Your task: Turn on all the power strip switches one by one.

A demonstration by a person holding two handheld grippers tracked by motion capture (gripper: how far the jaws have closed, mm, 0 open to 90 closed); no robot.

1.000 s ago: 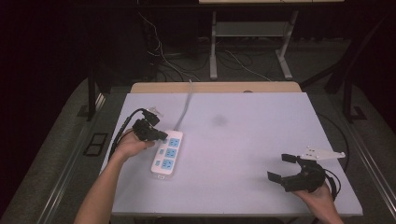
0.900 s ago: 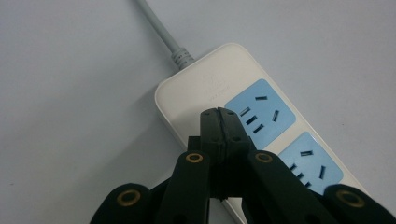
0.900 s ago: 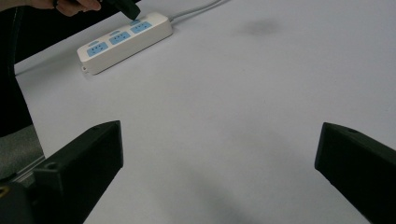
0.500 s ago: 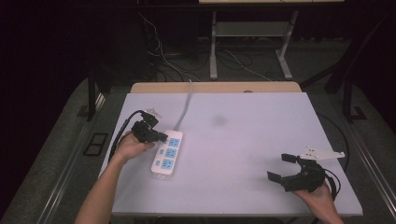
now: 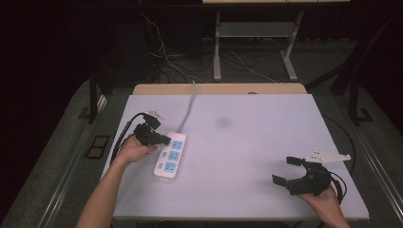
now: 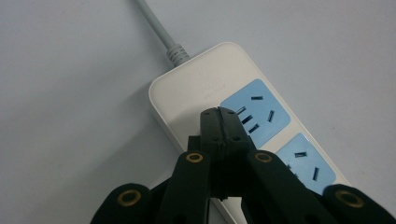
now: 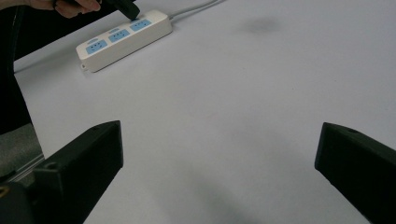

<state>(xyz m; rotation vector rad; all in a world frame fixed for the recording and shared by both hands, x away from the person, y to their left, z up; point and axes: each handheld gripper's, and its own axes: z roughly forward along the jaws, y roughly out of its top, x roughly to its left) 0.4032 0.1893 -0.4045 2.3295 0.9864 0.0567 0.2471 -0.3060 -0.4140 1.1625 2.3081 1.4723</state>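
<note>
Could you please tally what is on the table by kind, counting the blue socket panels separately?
Power strip: 1
Blue socket panels on it: 3
Grippers, left gripper shut, right gripper open: 2
Total: 6

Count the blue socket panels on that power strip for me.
3, in a row along the power strip: one at the cable end under the shut left gripper, one in the middle, one at the near end. None looks hidden.

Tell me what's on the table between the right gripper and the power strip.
Nothing: the high view shows bare white table between the right gripper and the power strip. The right gripper view shows the same bare stretch.
</note>
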